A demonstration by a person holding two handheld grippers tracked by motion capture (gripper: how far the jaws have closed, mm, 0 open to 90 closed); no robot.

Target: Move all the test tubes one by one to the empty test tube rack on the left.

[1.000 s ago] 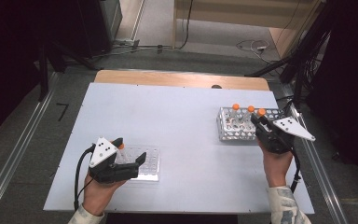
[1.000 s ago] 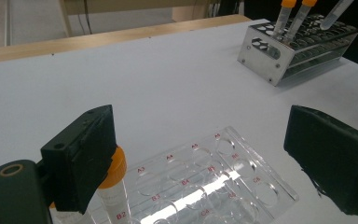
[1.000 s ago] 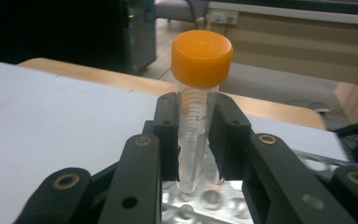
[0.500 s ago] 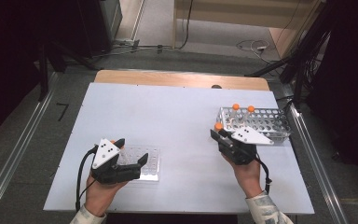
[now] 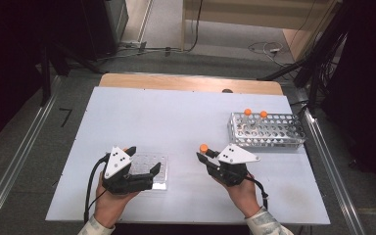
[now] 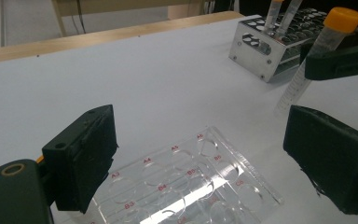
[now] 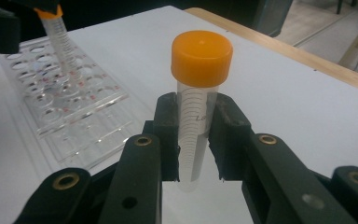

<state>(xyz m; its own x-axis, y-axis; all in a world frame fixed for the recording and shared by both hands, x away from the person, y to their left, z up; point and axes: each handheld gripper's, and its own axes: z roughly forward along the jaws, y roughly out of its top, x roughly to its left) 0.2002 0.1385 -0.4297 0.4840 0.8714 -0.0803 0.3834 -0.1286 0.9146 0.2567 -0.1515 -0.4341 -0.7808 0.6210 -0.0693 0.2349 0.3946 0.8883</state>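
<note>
White surface (image 5: 176, 117), wooden strip (image 5: 186, 83) along far edge; cables (image 5: 262, 48) on grey floor (image 5: 166, 24) beyond; metal rails (image 5: 14, 166) alongside.

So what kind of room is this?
Probably a science lab set up for recording. There's a metal tube rack, a clear well plate, and an orange-capped tube clamped in the right gripper.

The bench (image 5: 142, 117) lies bare across the upper left and centre of the high view, open for passage. A tube rack (image 5: 269, 131) blocks the right side, and a clear well plate (image 5: 149, 169) occupies the lower left.
</note>
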